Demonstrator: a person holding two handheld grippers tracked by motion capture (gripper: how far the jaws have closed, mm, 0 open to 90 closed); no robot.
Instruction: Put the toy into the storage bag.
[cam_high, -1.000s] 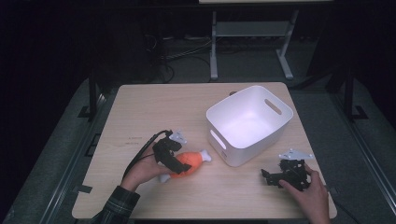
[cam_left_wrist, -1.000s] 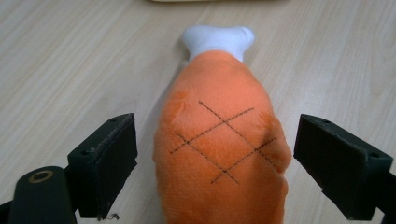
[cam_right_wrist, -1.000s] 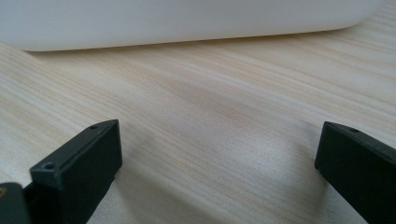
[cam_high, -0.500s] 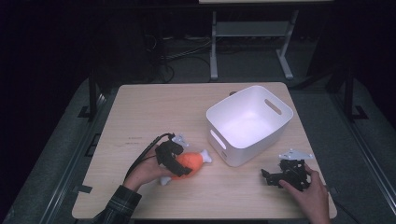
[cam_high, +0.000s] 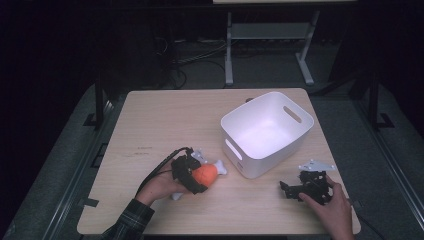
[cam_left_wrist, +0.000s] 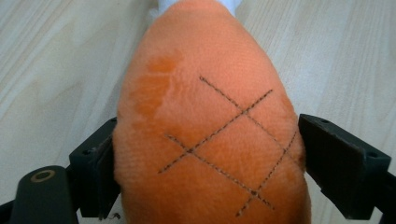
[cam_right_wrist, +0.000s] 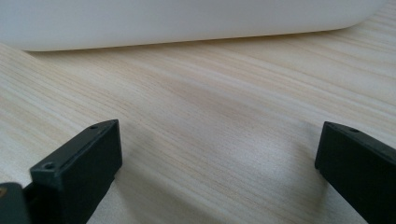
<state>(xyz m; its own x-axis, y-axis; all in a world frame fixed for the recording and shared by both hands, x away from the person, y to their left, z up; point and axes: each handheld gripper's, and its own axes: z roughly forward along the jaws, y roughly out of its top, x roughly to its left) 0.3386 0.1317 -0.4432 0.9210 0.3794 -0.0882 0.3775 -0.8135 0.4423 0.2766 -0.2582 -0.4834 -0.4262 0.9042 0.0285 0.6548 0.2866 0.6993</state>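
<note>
High view: the left tongs (cam_high: 192, 172) grip an orange plush drumstick (cam_high: 206, 173) at the near left of the worktop (cam_high: 165, 115); its long axis runs left to right, white tip toward the empty white bin (cam_high: 267, 131) just to its right. The right tongs (cam_high: 295, 189) rest near right.

Left gripper view: both jaws press the drumstick's (cam_left_wrist: 210, 130) flanks.

Right gripper view: jaws wide apart, holding nothing, the bin (cam_right_wrist: 187, 21) wall beyond.

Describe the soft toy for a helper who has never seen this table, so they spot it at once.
On the light wooden table, look left of the white plastic bin, near the front edge. There the left gripper has its jaws around an orange plush drumstick toy. It is the one orange thing, with stitched crossing lines and a white end.
</note>
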